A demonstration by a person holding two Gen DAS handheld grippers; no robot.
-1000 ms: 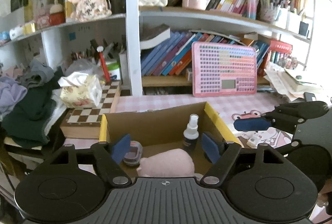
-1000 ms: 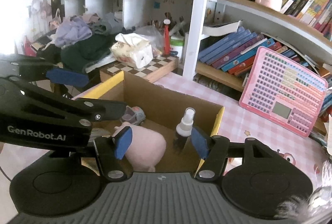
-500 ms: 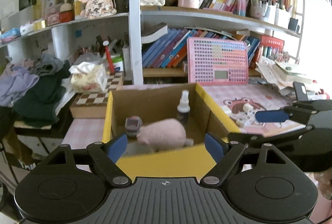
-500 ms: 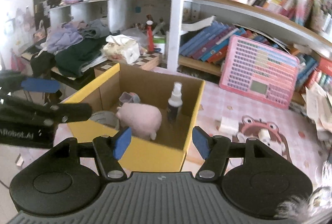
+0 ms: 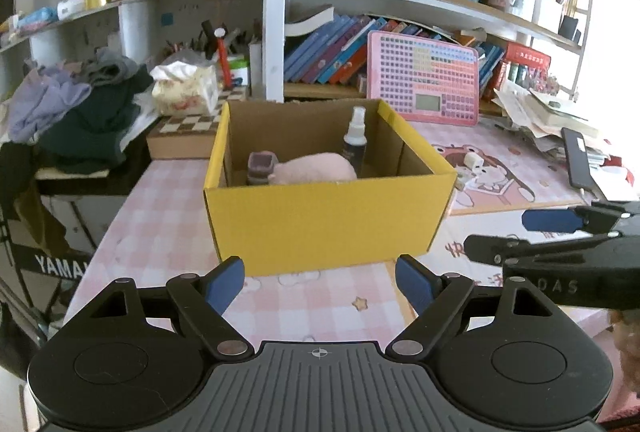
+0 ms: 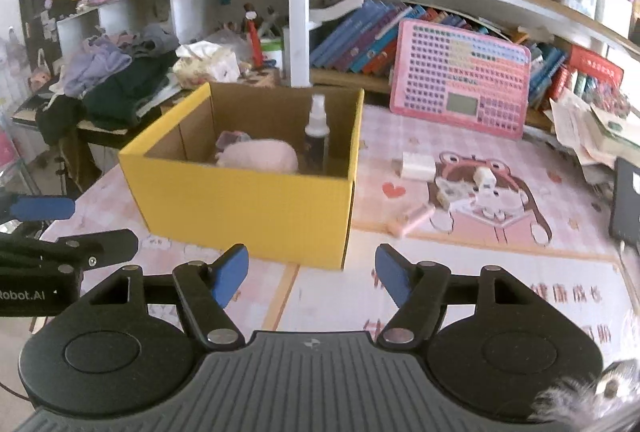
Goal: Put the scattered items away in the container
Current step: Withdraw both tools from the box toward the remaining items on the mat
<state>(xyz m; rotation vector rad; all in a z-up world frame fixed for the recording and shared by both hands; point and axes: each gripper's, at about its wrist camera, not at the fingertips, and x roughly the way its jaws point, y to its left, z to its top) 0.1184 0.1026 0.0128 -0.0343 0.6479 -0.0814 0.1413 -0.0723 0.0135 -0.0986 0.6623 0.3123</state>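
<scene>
Beyond both grippers' fingers (image 5: 224, 284) — yellow box (image 5: 328, 220)

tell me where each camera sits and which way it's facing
Left wrist: on the left gripper, facing the yellow box and bookshelf; right gripper shows at right.
Right wrist: on the right gripper, jaws opening and empty, facing the box from its right; left gripper shows at left.
Shared: box, spray bottle, pink soft toy.
</scene>
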